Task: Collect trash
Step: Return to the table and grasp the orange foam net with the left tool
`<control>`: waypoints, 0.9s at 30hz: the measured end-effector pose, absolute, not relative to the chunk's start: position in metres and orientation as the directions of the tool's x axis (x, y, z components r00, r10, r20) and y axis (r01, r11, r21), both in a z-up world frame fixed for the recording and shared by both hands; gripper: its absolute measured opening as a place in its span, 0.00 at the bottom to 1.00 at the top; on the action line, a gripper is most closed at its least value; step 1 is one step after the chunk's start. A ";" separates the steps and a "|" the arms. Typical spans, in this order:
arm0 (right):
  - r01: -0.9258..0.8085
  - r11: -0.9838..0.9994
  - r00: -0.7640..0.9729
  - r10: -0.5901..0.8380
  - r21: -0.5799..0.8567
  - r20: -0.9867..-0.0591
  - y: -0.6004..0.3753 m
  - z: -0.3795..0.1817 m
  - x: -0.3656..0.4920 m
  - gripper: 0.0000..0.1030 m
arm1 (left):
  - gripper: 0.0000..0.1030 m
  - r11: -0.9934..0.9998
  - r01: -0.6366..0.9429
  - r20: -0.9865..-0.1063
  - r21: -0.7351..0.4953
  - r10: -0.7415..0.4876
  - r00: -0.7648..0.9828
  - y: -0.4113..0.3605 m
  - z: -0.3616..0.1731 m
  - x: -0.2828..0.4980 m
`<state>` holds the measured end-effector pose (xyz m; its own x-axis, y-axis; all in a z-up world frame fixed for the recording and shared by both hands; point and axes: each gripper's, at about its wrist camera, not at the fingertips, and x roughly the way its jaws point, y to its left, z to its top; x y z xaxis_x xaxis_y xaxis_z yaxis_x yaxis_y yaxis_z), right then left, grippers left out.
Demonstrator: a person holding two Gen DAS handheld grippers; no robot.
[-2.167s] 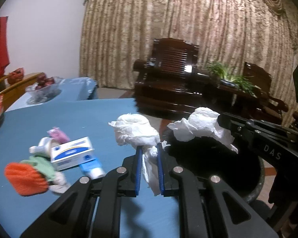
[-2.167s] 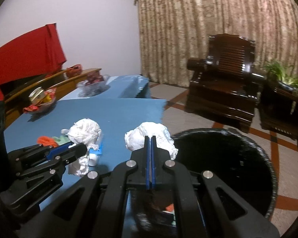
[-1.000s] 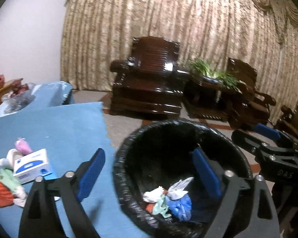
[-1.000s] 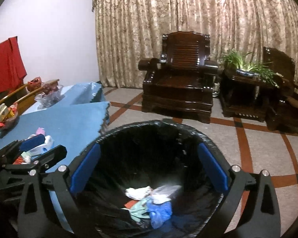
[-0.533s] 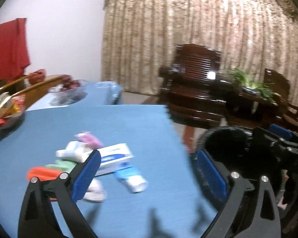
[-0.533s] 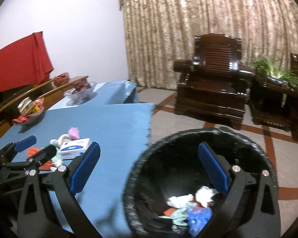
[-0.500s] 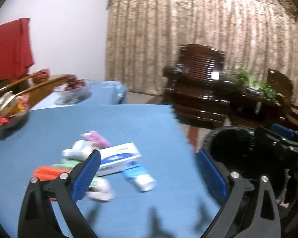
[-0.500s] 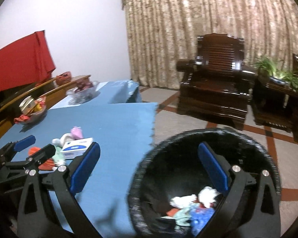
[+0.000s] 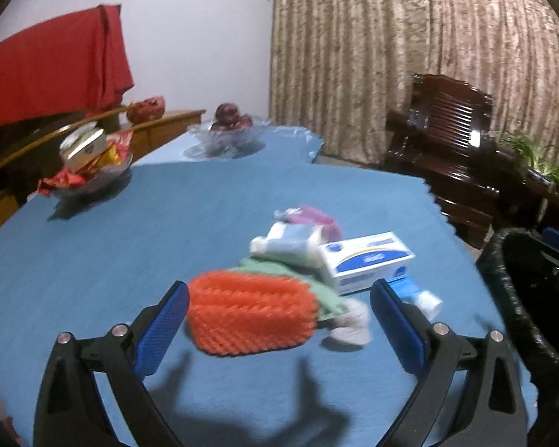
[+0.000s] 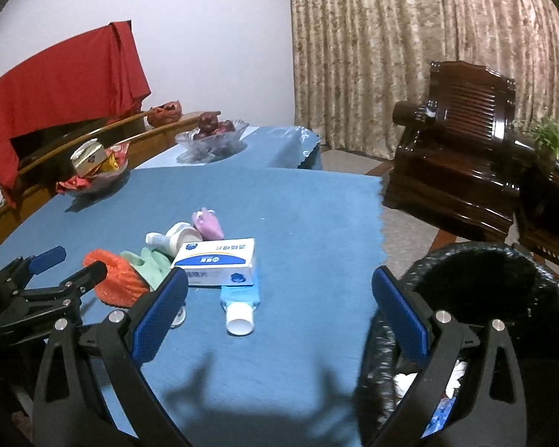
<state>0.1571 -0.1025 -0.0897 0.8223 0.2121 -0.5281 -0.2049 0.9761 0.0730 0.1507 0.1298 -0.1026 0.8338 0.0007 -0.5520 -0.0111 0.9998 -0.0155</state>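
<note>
- Left gripper (image 9: pixel 277 311) is spread wide and empty, straddling the orange mesh ball (image 9: pixel 251 316).
- Right gripper (image 10: pixel 279 301) gapes empty above the blue tube (image 10: pixel 239 303).
- Risk: closing could snag the green cloth (image 9: pixel 279 270) or nudge the white box (image 10: pixel 216 260), spilling either short of the black bin (image 10: pixel 503 298).

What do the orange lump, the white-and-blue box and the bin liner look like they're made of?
Orange lump: probably soft foam or plastic netting, matte; its surface shows a ribbed mesh texture. White-and-blue box: most likely printed cardboard, smooth, with crisp folded edges. Bin liner: thin black plastic film, slightly glossy, crinkled where it folds over the rim.
</note>
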 end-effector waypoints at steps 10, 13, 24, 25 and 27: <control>-0.219 0.974 0.804 0.212 0.055 -0.556 -0.086 -0.108 0.171 0.93 | 0.93 0.999 -0.038 -0.606 -0.007 0.026 0.795 0.131 -0.127 0.171; -0.222 0.974 0.799 0.211 0.049 -0.563 -0.083 -0.112 0.174 0.93 | 0.93 0.998 -0.058 -0.619 0.008 0.051 0.784 0.129 -0.132 0.180; -0.228 0.972 0.786 0.217 0.055 -0.579 -0.081 -0.123 0.178 0.93 | 0.83 0.996 -0.086 -0.663 -0.010 0.058 0.746 0.137 -0.146 0.188; -0.230 0.972 0.785 0.219 0.056 -0.580 -0.081 -0.123 0.178 0.93 | 0.77 0.996 -0.087 -0.663 -0.016 0.054 0.747 0.139 -0.146 0.187; -0.237 0.970 0.784 0.223 0.053 -0.579 -0.078 -0.123 0.177 0.93 | 0.71 0.996 -0.089 -0.669 -0.030 0.046 0.742 0.144 -0.146 0.184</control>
<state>0.1775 -0.0776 -0.1234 0.7839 0.2230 -0.5794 -0.2368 0.9701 0.0530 0.1843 0.1441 -0.1460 0.7416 0.0460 -0.6693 -0.0893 0.9955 -0.0305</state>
